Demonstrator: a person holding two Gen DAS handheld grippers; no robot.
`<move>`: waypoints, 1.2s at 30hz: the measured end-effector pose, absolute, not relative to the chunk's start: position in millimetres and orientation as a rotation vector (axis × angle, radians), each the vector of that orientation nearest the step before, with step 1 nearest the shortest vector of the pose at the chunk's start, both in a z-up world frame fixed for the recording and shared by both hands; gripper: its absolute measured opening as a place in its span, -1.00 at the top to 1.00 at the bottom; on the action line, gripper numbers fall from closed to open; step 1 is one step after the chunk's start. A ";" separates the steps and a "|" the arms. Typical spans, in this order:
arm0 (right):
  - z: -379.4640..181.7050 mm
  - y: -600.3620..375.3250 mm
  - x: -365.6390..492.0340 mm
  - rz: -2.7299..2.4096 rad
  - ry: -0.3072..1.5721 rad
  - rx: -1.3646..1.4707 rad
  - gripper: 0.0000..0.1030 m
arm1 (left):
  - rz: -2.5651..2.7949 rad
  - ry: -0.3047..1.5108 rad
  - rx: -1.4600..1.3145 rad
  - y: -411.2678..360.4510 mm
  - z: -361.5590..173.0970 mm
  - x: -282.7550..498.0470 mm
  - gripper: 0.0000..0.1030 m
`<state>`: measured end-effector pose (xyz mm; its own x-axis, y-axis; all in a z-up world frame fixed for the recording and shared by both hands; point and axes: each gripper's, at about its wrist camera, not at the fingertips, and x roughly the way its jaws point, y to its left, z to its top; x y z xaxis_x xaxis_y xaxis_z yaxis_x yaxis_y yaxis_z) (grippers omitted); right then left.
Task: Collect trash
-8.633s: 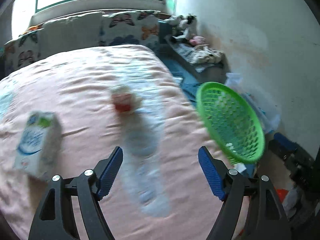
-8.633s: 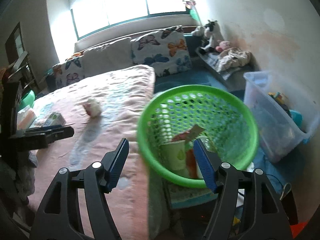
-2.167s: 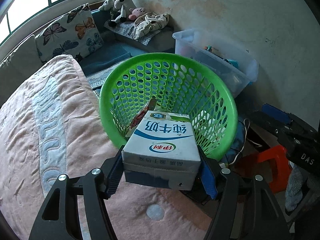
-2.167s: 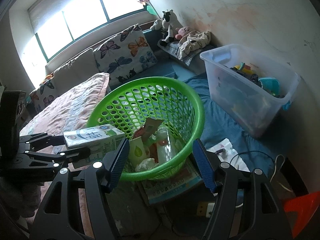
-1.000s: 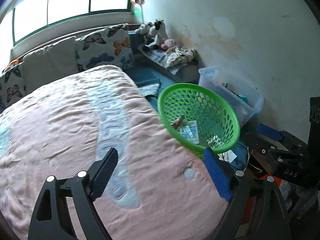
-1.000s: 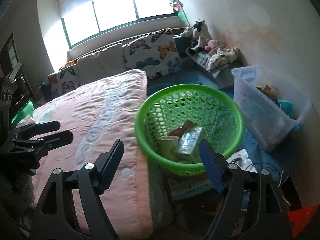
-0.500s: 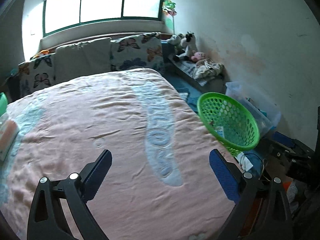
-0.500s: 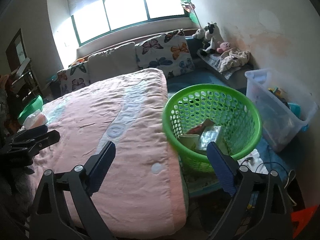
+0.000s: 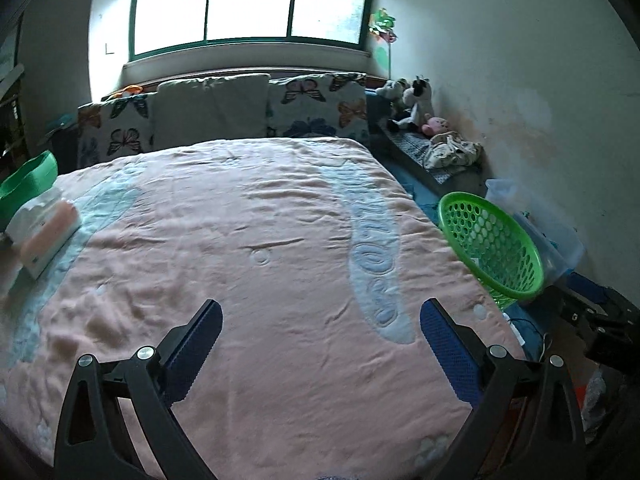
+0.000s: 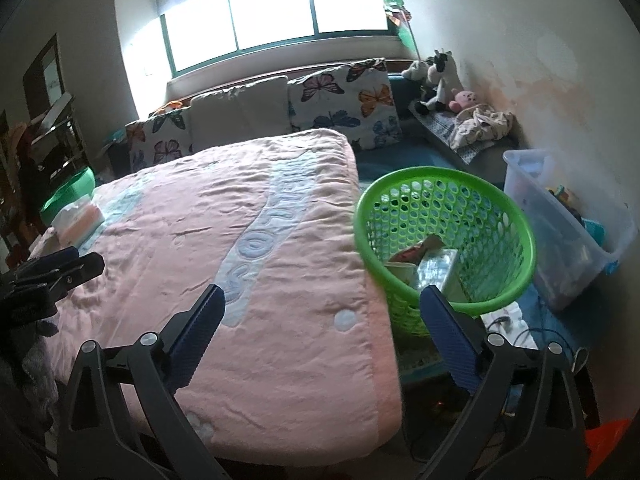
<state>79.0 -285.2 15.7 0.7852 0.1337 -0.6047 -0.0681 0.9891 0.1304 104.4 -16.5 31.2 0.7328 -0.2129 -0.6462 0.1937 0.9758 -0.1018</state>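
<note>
A green plastic basket stands on the floor at the bed's right side and holds a paper cup, a wrapper and a milk carton. It also shows in the left wrist view. My left gripper is open and empty above the pink bedspread. My right gripper is open and empty above the bed's corner, left of the basket. The left gripper also shows at the left edge of the right wrist view.
A tissue pack lies at the bed's left edge beside a green bowl. Butterfly pillows line the head of the bed. A clear storage bin stands right of the basket, by the wall.
Both grippers have drawn back and up from the basket, so more of the bed shows. The left gripper let go of the milk carton, which now lies in the basket.
</note>
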 end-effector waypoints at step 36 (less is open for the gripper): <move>4.1 -252.9 78.3 0.183 0.695 0.053 -0.91 | -0.098 0.722 -0.041 3.4 23.4 83.4 -0.86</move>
